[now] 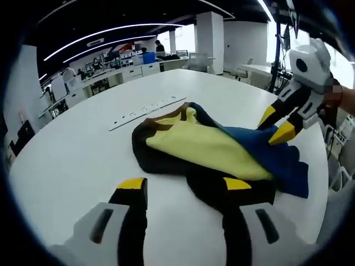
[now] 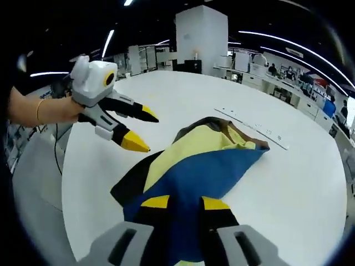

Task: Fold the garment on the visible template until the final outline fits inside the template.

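Observation:
The garment (image 1: 205, 145) lies crumpled on the white table (image 1: 72, 160). It has a yellow panel, black edges and a blue part on the right. My left gripper (image 1: 184, 185) is open at its near black edge, with the right-hand fingertip (image 1: 236, 183) over black fabric. My right gripper (image 1: 275, 125) comes in from the right, open, just above the blue part. In the right gripper view the blue panel of the garment (image 2: 194, 166) runs between the open jaws of my right gripper (image 2: 186, 202). My left gripper (image 2: 142, 132) hangs open above the table, left of the garment.
A long white strip (image 1: 147, 111) lies flat on the table beyond the garment, and it is the same white strip (image 2: 252, 128) in the right gripper view. A hand (image 2: 47, 111) holds the left gripper. A cable (image 2: 55, 158) hangs off the table edge. Office desks stand behind.

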Demonstrator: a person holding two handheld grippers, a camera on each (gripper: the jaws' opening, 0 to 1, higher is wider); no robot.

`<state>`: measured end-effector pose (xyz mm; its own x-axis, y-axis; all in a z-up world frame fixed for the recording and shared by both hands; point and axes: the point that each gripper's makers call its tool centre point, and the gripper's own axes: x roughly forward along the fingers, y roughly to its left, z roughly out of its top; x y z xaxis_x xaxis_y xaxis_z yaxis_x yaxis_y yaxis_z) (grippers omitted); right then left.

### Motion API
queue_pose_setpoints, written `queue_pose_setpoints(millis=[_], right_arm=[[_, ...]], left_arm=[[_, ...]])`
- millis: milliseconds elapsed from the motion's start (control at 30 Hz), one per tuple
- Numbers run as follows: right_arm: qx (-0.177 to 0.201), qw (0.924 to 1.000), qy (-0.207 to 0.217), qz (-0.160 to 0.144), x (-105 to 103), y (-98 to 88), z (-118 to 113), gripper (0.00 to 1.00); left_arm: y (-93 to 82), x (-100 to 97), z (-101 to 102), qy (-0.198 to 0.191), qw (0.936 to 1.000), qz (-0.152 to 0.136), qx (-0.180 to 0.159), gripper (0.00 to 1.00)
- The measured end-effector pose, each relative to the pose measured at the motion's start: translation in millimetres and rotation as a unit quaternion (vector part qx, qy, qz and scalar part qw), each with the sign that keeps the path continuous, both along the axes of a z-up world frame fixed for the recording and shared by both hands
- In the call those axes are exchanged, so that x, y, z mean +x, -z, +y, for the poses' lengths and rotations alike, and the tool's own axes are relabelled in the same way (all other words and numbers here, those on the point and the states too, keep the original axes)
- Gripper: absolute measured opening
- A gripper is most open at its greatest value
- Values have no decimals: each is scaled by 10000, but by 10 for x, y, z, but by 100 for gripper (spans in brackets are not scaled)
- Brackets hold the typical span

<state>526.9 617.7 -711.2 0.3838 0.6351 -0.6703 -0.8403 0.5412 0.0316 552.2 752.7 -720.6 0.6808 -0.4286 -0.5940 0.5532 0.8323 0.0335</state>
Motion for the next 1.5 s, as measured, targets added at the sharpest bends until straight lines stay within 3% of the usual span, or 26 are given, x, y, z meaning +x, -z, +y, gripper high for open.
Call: queue_pose_setpoints(millis=[200,333,500,667,933,1067,1200,1367,1500], right_arm=[[108,9999,33,62,-23,2,-21,0],[134,9999,-1,92,-34,18,-28,0],[175,9998,-45,61,-39,14,-35,0],[199,9997,-147,-84,-44,-20,-31,0],[483,9985,-233,-147,-56,-79,-9,0],[527,9982,-217,-212,-17,-136,-37,0],[944,9953,-25,-234,41,-289,-41,0],[960,9946,51,-395,95,-381,-101,0],[1041,9935,186,-426,166,-456,-163,0]], left_arm=[[104,13,-89,60,9999,-46,69,35],[190,21,-133,143,9996,-71,224,29],[325,5,-154,140,9993,96,345,23],[400,-24,-124,128,9985,265,470,7],[457,-27,-130,151,9978,302,579,1],[431,-6,-55,51,9971,241,713,0],[325,-37,-9,38,9979,146,623,0],[223,-86,114,87,9965,53,829,0],[112,-93,262,-66,9968,-14,798,0]])
